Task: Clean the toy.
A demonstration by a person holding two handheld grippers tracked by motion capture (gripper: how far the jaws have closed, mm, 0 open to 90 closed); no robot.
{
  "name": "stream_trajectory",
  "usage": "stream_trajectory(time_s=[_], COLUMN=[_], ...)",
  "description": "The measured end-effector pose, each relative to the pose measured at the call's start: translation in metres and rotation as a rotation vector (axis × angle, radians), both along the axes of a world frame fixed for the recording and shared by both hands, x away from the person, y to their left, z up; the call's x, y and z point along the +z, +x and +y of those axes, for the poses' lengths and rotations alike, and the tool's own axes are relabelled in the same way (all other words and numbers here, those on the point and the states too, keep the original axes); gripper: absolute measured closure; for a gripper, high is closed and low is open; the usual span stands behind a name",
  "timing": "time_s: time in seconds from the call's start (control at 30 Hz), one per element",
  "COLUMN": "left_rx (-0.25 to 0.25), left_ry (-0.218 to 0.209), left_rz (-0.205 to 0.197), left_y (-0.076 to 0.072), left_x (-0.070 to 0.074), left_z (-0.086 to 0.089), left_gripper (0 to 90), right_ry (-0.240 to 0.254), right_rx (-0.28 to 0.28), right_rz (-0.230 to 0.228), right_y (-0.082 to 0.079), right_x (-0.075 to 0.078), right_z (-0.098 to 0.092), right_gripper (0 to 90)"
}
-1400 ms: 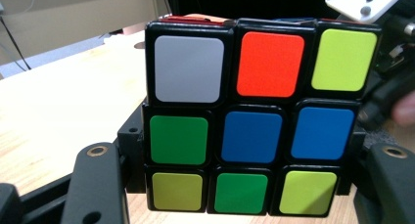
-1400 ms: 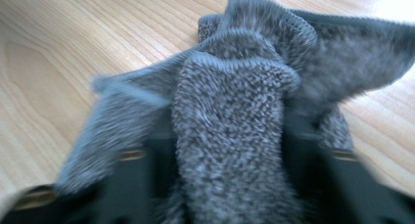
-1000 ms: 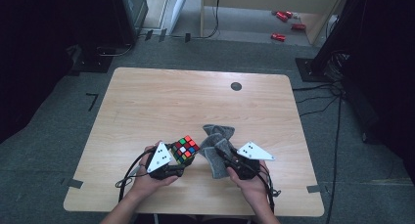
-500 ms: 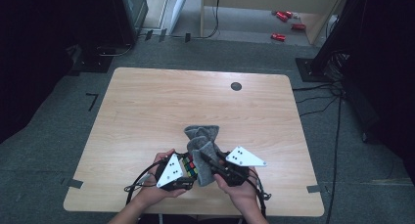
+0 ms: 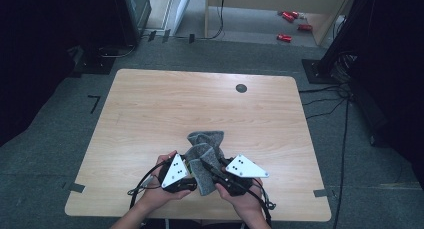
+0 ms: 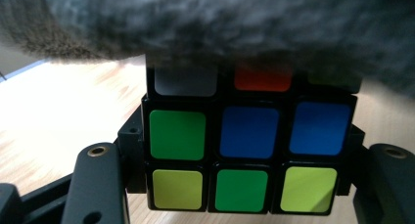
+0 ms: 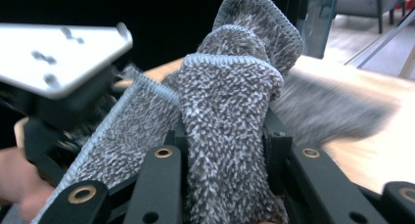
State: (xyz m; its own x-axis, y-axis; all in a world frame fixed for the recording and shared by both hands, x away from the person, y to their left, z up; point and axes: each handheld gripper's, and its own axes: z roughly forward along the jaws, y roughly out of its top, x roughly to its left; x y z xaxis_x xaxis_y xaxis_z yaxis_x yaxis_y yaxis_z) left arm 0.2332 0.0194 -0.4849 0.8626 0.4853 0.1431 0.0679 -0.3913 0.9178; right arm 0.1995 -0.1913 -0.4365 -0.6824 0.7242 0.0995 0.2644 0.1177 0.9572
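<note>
A colour-scrambled puzzle cube [image 6: 247, 141] sits between the jaws of my left gripper [image 6: 244, 185], which is shut on its two sides. A grey terry cloth [image 6: 220, 18] lies over the cube's top. In the right gripper view, my right gripper [image 7: 222, 155] is shut on a bunched fold of the cloth [image 7: 225, 111]; its jaws have just been opening a little, with the cloth still pinched between them. In the high view both grippers meet near the table's front edge, left gripper [image 5: 181, 175] and right gripper [image 5: 215, 171], with the cloth [image 5: 205, 151] draped between them.
The wooden table [image 5: 150, 109] has a round dark cable port [image 5: 241, 88] at the back right. Tape marks sit at its front corners [image 5: 75, 187]. Cables trail from both grippers over the front edge. Dark equipment surrounds the table on the carpeted floor.
Both hands have drawn together and toward the table's front edge. The cloth now covers the cube, whose colours showed openly in the high view a second ago.
</note>
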Motion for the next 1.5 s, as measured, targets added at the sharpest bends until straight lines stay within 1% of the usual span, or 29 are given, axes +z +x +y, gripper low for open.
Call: stream_trajectory(time_s=[0.03,0.1,0.17,0.2,0.27,0.3,0.33,0.4,0.5,0.57,0.6,0.63,0.67,0.7,0.73,0.77,0.8,0.87,0.9,1.0,1.1,1.17,1.2,1.27,1.33,1.37,1.43,1.47,1.5], left_rx=[0.006,0.001,0.005,0.008,0.002,0.002,0.002,0.002,-0.007,-0.018,-0.023,-0.026,-0.027,-0.031,-0.033,-0.032,-0.028,-0.025,-0.024,-0.020,-0.021,-0.025,-0.027,-0.026,-0.025,-0.028,-0.025,-0.023,-0.021], left_ry=[0.005,0.004,0.002,0.004,-0.005,-0.001,0.012,0.022,0.020,0.009,0.003,0.000,-0.008,-0.013,-0.022,-0.022,-0.024,-0.025,-0.016,0.015,0.017,0.010,0.008,0.012,0.005,0.000,-0.007,-0.007,-0.010], left_rz=[-0.007,-0.004,0.000,0.001,0.005,0.004,0.003,0.005,0.004,0.006,0.002,0.001,0.001,0.002,0.003,0.003,0.003,0.011,0.013,0.008,0.009,0.013,0.013,0.010,0.010,0.010,0.011,0.012,0.015], left_y=[-0.001,0.000,0.001,0.002,0.003,0.003,0.003,0.002,0.001,0.000,-0.001,-0.002,-0.002,-0.002,-0.002,-0.002,-0.001,0.000,0.001,0.000,0.000,-0.001,-0.001,-0.001,-0.002,-0.002,-0.001,-0.001,0.000], left_x=[0.000,0.000,0.000,-0.001,-0.001,-0.001,-0.002,-0.004,-0.003,-0.001,0.001,0.002,0.003,0.003,0.004,0.004,0.005,0.005,0.004,0.001,0.001,0.002,0.002,0.003,0.003,0.003,0.004,0.004,0.004], left_z=[0.000,0.002,0.002,0.002,0.003,0.002,0.001,0.000,-0.003,-0.003,-0.003,-0.002,-0.001,0.000,0.000,0.001,0.002,0.002,0.001,-0.001,-0.002,-0.002,-0.002,-0.001,0.000,0.000,0.001,0.002,0.002], left_gripper=[33.6,33.6,33.6,33.6,33.6,33.6,33.6,33.6,33.6,33.6,33.6,33.6,33.6,33.6,33.6,33.6,33.6,33.6,33.6,33.6,33.6,33.6,33.6,33.6,33.6,33.6,33.6,33.6,33.6], right_ry=[0.011,0.034,-0.007,-0.019,-0.006,-0.001,0.008,0.041,0.053,0.043,0.023,-0.003,0.004,0.023,0.021,0.002,-0.005,0.000,0.006,0.033,0.039,0.040,0.035,0.017,0.023,0.024,-0.002,-0.011,-0.010], right_rx=[-0.002,-0.013,-0.063,-0.083,-0.111,-0.121,-0.120,-0.101,-0.053,-0.004,0.004,0.001,-0.001,-0.002,-0.020,-0.051,-0.079,-0.123,-0.137,-0.122,-0.061,-0.013,0.013,0.030,0.024,0.011,-0.038,-0.065,-0.074], right_rz=[-0.002,0.024,0.035,0.053,0.091,0.090,0.085,0.056,0.022,0.011,0.006,-0.001,-0.004,0.009,0.016,0.017,0.032,0.065,0.073,0.049,0.008,-0.002,0.003,0.007,0.022,0.030,0.039,0.052,0.061], right_y=[0.001,0.005,0.010,0.013,0.016,0.016,0.016,0.012,0.005,0.001,0.000,0.000,0.000,0.002,0.004,0.007,0.009,0.014,0.014,0.010,0.004,0.000,-0.001,0.000,0.003,0.005,0.010,0.013,0.015], right_x=[-0.002,-0.006,-0.009,-0.011,-0.013,-0.012,-0.011,-0.004,0.002,0.003,0.003,0.001,0.000,-0.001,-0.001,-0.002,-0.004,-0.006,-0.007,-0.001,0.005,0.005,0.004,0.002,-0.001,-0.002,-0.004,-0.006,-0.007], right_z=[0.000,-0.006,-0.013,-0.017,-0.025,-0.028,-0.029,-0.028,-0.019,-0.010,-0.006,-0.004,-0.004,-0.007,-0.010,-0.014,-0.018,-0.027,-0.029,-0.029,-0.020,-0.013,-0.008,-0.005,-0.007,-0.010,-0.016,-0.021,-0.024], right_gripper=[69.1,69.6,70.4,70.9,72.0,72.2,72.3,72.3,72.1,71.9,71.9,71.6,71.6,71.6,71.7,71.8,71.8,71.8,71.8,71.4,71.1,70.9,70.8,70.7,70.7,70.7,70.8,70.9,70.9])
